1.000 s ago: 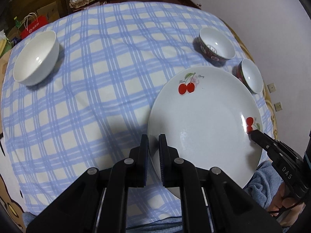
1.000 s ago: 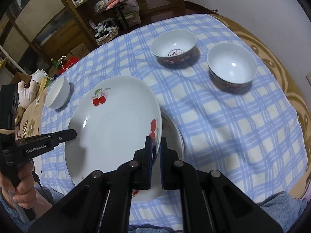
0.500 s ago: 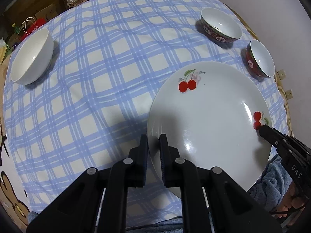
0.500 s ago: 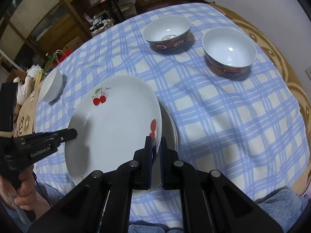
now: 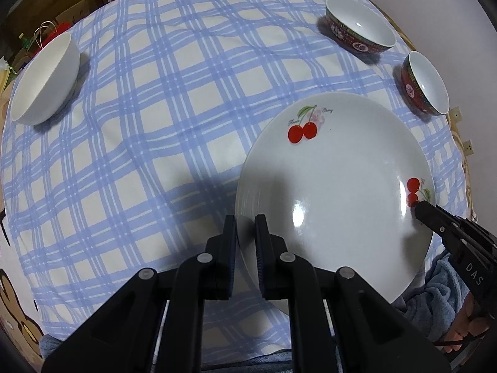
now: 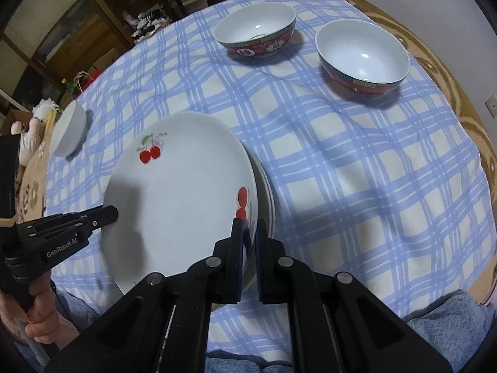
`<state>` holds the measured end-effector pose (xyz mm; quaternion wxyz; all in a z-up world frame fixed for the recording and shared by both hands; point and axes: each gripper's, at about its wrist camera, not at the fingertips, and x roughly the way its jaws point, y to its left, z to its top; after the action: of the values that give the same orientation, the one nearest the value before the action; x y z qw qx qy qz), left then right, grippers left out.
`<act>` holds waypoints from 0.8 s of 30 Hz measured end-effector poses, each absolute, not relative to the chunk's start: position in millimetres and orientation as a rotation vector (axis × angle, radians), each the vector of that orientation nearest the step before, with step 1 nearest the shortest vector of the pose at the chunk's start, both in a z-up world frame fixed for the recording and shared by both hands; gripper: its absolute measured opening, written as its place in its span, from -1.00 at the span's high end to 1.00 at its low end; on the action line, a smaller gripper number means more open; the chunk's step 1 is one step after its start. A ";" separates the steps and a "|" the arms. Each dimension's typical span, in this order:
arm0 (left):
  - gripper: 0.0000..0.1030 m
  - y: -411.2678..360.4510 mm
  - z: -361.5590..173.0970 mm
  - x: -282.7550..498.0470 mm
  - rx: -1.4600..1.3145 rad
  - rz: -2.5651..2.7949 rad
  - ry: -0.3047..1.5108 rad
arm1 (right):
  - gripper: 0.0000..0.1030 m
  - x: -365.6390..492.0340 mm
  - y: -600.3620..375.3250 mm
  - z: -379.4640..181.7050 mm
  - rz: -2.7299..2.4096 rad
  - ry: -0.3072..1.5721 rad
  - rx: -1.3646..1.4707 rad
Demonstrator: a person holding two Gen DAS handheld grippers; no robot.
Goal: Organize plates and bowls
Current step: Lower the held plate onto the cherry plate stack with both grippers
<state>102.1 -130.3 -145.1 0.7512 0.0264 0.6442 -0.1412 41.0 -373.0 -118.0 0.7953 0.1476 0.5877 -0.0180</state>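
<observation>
A white cherry plate (image 5: 335, 192) (image 6: 183, 192) is held at two opposite rims. My left gripper (image 5: 245, 227) is shut on its left rim, and its tip shows in the right wrist view as the left gripper (image 6: 108, 213). My right gripper (image 6: 250, 233) is shut on the right rim by the red cherries, and appears in the left wrist view as the right gripper (image 5: 425, 209). A second plate (image 6: 267, 192) lies right under the held one, with only its right rim showing. I cannot tell whether the two plates touch.
A plain white bowl (image 5: 43, 80) (image 6: 70, 130) stands at the table's left. Two red-patterned bowls (image 5: 360, 31) (image 5: 424, 84) stand at the far right, also seen as bowls (image 6: 256, 31) (image 6: 363, 56). The blue checked cloth (image 5: 155, 143) covers the round table. Shelves stand behind.
Both grippers have sunk with the cherry plate toward the table. The plate now covers more of the plate beneath it, whose rim shows less.
</observation>
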 end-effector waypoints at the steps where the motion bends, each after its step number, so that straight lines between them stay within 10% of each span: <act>1: 0.78 -131.1 -146.3 101.8 0.061 -0.307 1.408 | 0.85 41.6 -372.4 -118.8 -0.040 1.267 0.305; 24: 0.76 -145.5 -153.3 99.0 0.135 -0.298 1.387 | 0.84 46.3 -366.4 -120.4 -0.073 1.292 0.234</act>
<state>99.0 -145.5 -153.3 0.7566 0.0620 0.6365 -0.1365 46.3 -366.4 -120.4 0.7916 0.1089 0.6003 -0.0339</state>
